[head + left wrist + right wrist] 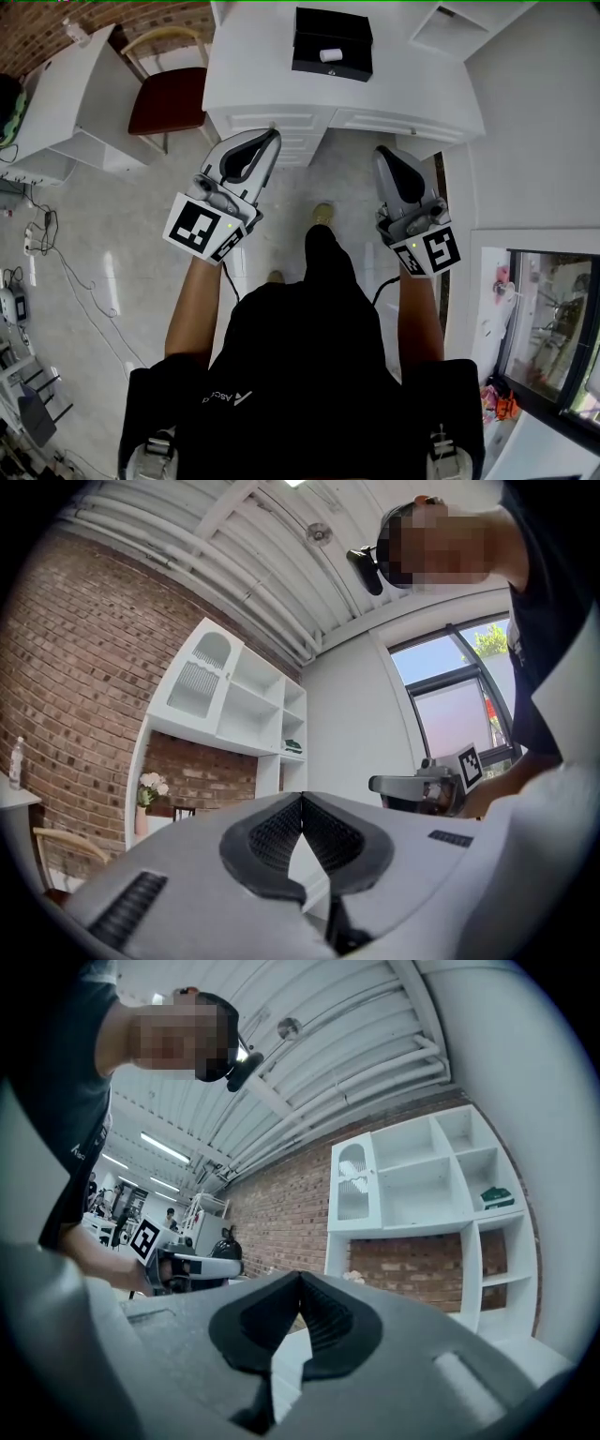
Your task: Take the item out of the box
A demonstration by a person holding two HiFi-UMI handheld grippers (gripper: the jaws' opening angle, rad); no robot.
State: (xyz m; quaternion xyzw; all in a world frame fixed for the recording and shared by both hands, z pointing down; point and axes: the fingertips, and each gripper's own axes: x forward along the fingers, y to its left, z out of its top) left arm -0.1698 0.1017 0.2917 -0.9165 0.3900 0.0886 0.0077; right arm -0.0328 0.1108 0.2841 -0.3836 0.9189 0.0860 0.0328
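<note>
An open black box (pixel 332 43) sits on the white desk (pixel 253 84) ahead of me, with a small white cylinder (pixel 329 55) lying inside it. My left gripper (pixel 273 137) is held at the desk's front edge, well short of the box, jaws shut on nothing. My right gripper (pixel 382 152) hangs level with it to the right, also shut and empty. In the left gripper view the tips (pixel 302 799) meet; in the right gripper view the tips (pixel 299 1277) touch too.
A wooden chair with a red seat (pixel 167 98) stands left of the desk. A second white table (pixel 66 103) lies further left, with cables on the floor (pixel 47 244). A white shelf unit (pixel 234 705) stands against the brick wall.
</note>
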